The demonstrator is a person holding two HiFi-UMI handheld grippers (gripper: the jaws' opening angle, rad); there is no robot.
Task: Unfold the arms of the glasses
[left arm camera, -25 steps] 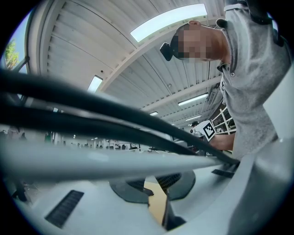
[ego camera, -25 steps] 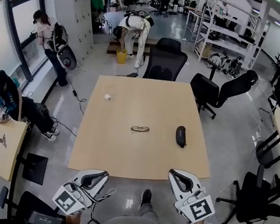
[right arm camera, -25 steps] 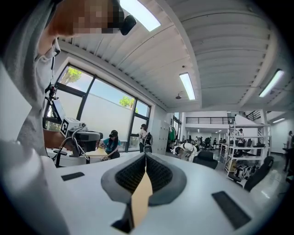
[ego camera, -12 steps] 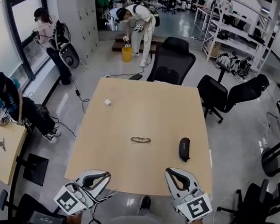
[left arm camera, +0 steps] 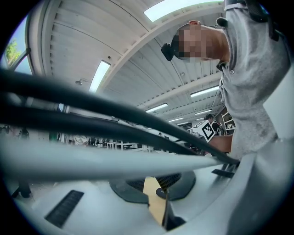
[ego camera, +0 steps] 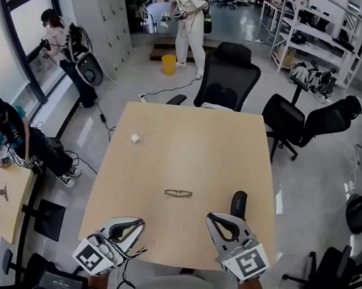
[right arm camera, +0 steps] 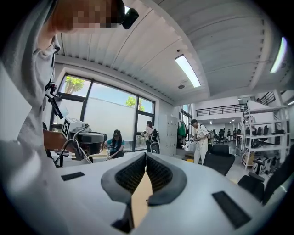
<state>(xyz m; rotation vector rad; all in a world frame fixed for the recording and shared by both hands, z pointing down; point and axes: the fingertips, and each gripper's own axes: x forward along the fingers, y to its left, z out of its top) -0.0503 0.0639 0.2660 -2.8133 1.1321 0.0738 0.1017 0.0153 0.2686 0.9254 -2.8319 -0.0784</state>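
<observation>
The glasses, thin and dark-rimmed, lie near the middle of the light wooden table; they are too small to show how the arms stand. A black glasses case lies to their right, partly behind my right gripper. That gripper hovers over the table's near edge, right of the glasses and short of them, jaws shut on nothing. My left gripper is at the near edge, left of the glasses and farther from them; its pads meet with nothing between them.
A small white device with a cable lies at the table's far left. Black office chairs stand behind the table and at the far right. People work by the window on the left. A small side table stands left.
Both grippers have moved forward from in front of the table to over its near edge. The glasses and case now lie closer, and the case is partly hidden by the right gripper.
</observation>
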